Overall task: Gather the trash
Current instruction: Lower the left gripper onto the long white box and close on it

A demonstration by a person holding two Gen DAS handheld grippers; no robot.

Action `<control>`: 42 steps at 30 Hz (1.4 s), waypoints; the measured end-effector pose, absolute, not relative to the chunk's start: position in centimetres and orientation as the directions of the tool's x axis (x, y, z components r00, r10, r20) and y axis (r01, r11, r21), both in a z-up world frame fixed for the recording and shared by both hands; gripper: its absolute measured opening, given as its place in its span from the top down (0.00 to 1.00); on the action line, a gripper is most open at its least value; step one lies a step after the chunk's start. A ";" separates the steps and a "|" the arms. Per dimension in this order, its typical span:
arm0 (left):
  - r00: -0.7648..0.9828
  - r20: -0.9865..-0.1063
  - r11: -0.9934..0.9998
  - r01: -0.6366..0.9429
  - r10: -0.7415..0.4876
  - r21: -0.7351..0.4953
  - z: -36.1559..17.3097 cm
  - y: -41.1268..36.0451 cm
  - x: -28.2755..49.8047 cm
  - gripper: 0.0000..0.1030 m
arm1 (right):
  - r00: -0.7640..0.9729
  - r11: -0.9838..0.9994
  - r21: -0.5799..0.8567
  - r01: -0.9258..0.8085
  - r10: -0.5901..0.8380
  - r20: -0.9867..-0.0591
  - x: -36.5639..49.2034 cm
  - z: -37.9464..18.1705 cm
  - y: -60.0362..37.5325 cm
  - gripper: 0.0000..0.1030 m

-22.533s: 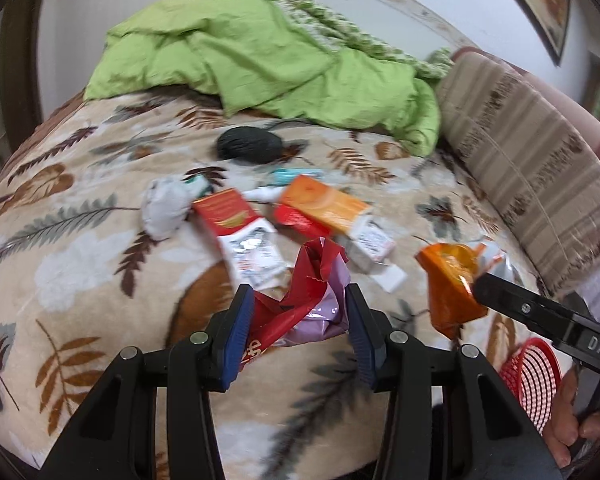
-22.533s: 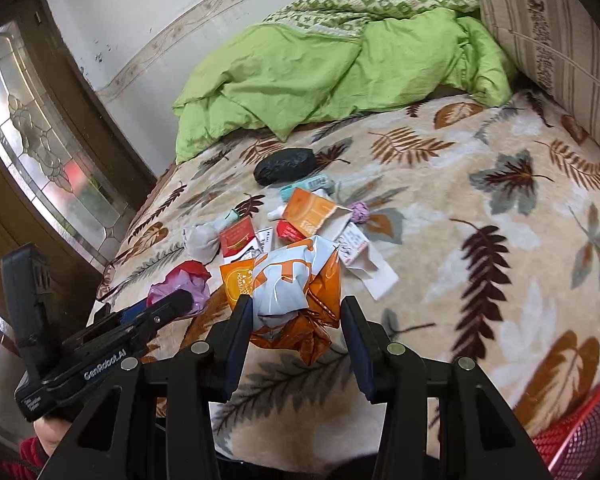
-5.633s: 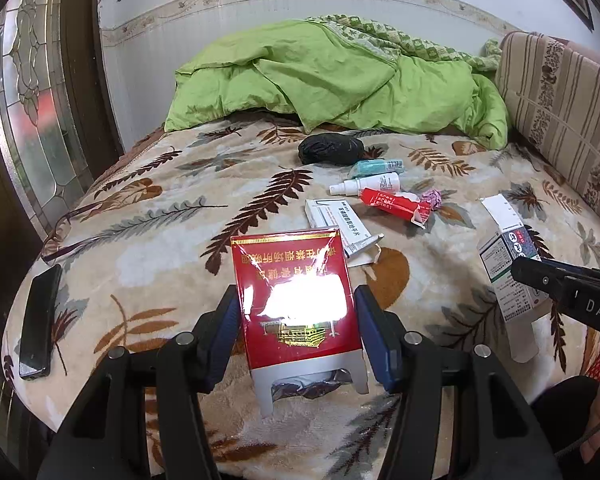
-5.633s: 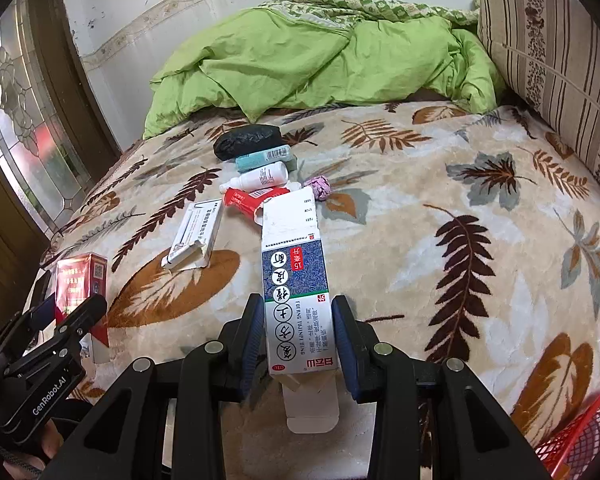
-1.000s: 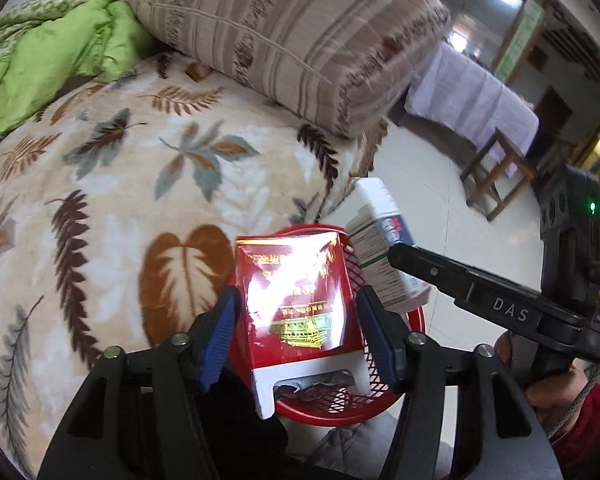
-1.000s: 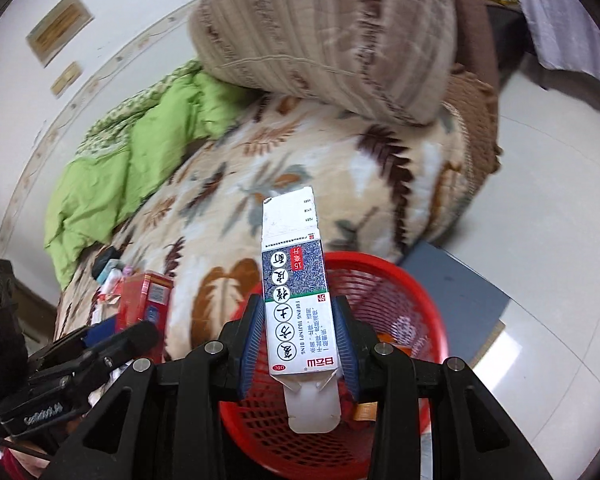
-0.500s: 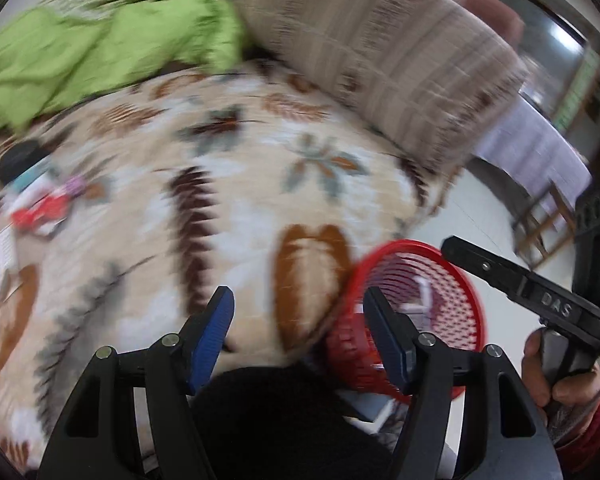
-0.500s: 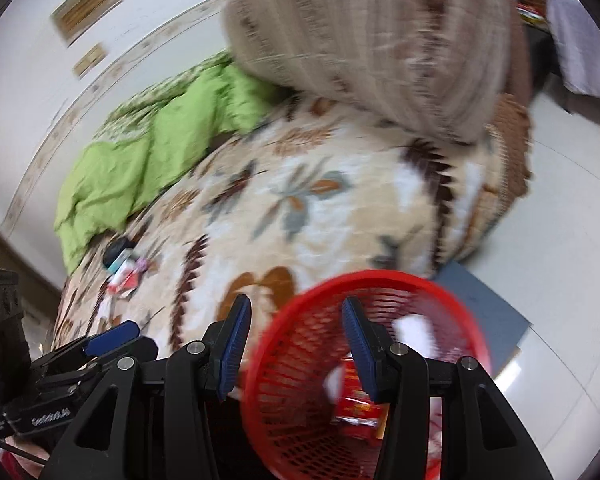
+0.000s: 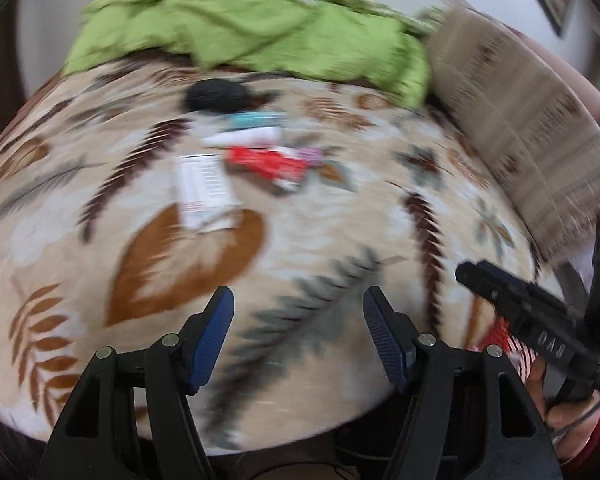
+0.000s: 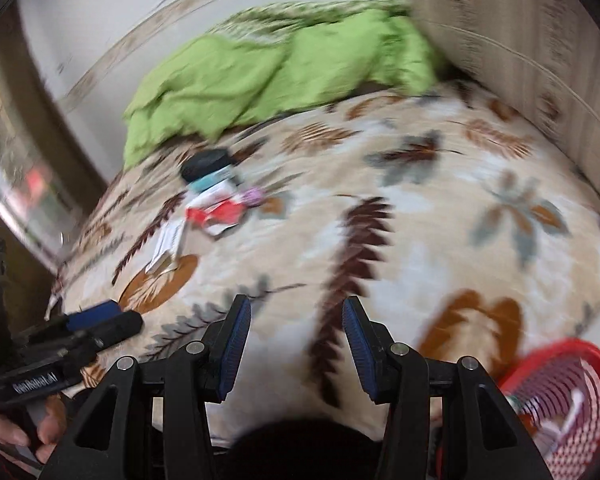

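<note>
Both my left tongs [image 9: 296,336] and right tongs [image 10: 296,346] are spread and empty over the bed [image 9: 320,240]. The remaining trash, a white box [image 9: 204,184] and red packet [image 9: 268,164], lies well ahead; the red basket [image 10: 572,384] sits at the bed's edge. Reaching in fast, I risk misjudging the flat box and pinching blanket instead.

Legible: "GenRobot.AI" in white lettering along the black body of the left gripper [image 10: 104,322], right wrist view. "DAS" printed on the body of the right gripper [image 9: 484,276], left wrist view. Print on the white box [image 9: 202,182] too blurred to read.
</note>
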State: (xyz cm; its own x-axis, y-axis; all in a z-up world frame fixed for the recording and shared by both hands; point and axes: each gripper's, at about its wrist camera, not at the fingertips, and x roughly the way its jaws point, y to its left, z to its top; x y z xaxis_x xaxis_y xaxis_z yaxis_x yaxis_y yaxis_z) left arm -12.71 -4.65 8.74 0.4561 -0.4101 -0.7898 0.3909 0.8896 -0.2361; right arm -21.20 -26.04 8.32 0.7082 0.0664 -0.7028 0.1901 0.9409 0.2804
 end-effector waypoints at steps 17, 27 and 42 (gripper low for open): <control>0.429 -0.887 0.982 0.144 -0.171 -0.120 3.4 -4.9 1.0 0.26 | 0.701 0.936 0.314 0.161 0.115 -0.704 -18.8 5.7 -24.4 0.51; 0.495 -0.860 0.989 0.134 -0.126 -0.068 1.9 -6.1 3.3 0.44 | 0.697 0.924 0.353 0.146 0.157 -0.700 -18.3 5.4 -24.7 0.51; 0.467 -0.828 0.950 0.146 -0.311 -0.275 3.4 -0.2 0.3 0.41 | 0.654 0.957 0.288 0.047 0.188 -0.733 -16.4 5.4 -22.3 0.51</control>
State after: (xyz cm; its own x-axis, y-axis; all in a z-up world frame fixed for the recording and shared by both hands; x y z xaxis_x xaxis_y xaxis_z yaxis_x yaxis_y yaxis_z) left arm 0.35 -0.16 3.36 0.4671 -0.3110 -0.8277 0.1460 0.9504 -0.2748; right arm -16.41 -22.28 5.41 0.6539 0.1882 -0.7328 0.0472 0.9565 0.2878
